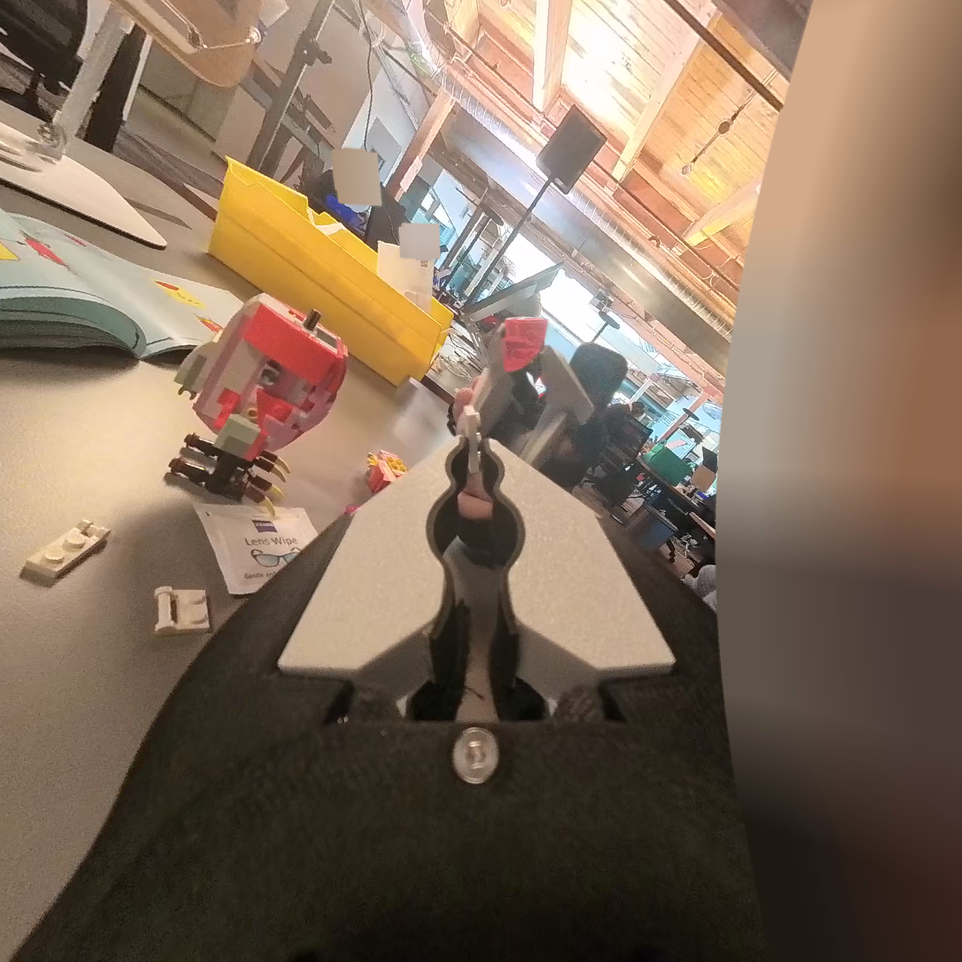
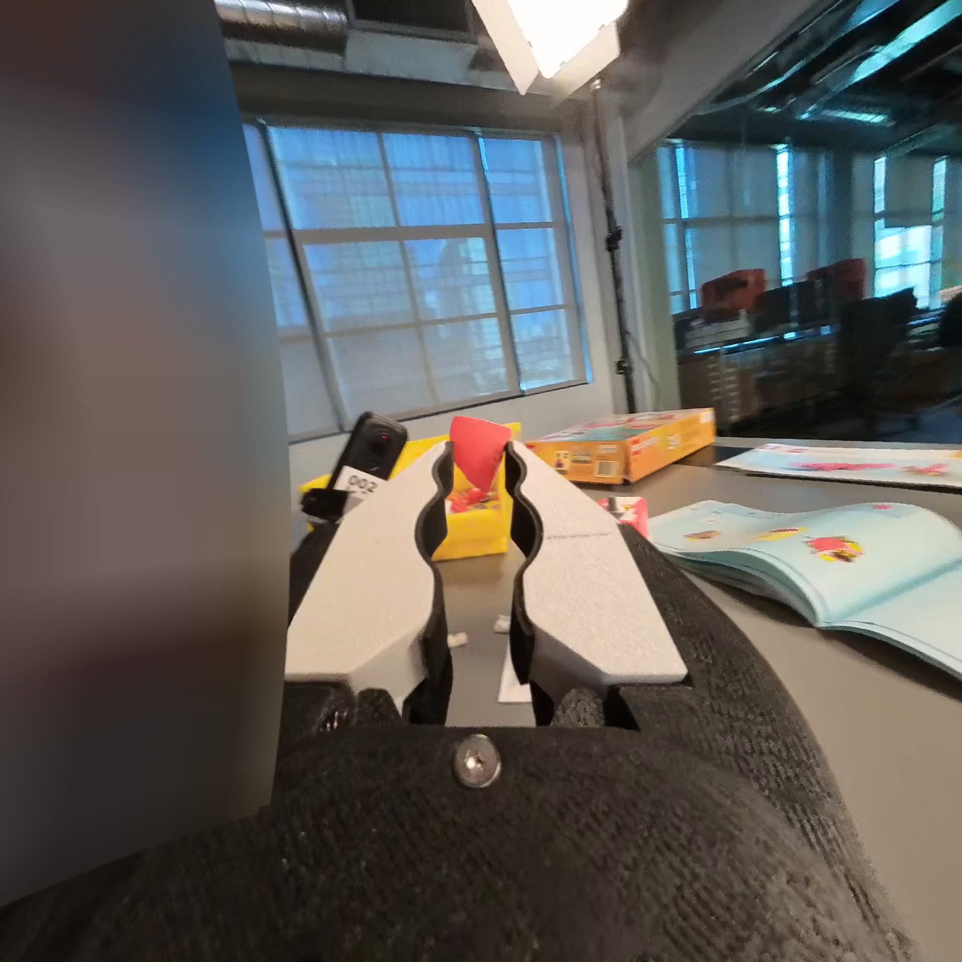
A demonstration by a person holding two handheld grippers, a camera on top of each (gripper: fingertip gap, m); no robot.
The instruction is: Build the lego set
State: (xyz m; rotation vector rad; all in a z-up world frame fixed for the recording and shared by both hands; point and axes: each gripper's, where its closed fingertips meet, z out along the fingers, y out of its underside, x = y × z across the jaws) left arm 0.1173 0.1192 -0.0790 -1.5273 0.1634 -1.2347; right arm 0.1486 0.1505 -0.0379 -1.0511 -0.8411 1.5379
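Closest to the lens is the left gripper (image 1: 471,442). Its grey fingers are closed all the way down and pinch a thin white piece (image 1: 471,424) right at the tips. Over on the right, the right gripper (image 2: 476,458) is only partly closed, with both tips pressing the sides of a red wedge piece (image 2: 476,450). Both pieces are up in the air above the table, close to each other. I can't tell if they touch.

What I'd worry about:
- The white piece has almost nothing inside the grip, so a small sideways knock could twist it or pop it out.
- The red wedge tapers, and I'd guess squeezing a taper can make it slip out of the tips.
- The two grippers are near enough to bump each other.

The surface is a plain grey table (image 1: 78,442). Left to right, it has:
- two loose white flat bricks (image 1: 65,552)
- an open pale-blue booklet (image 1: 93,312)
- a white wipe packet (image 1: 255,541)
- a pink and red brick bird (image 1: 260,385) on dark clawed feet
- a small pink and yellow brick clump (image 1: 385,468)
- a yellow bin (image 1: 323,276) behind them

The right view adds a black camera (image 2: 372,450) on a stand and an orange box (image 2: 624,447).

The room is an open workshop with wooden ceiling beams, big gridded windows and desks farther back.
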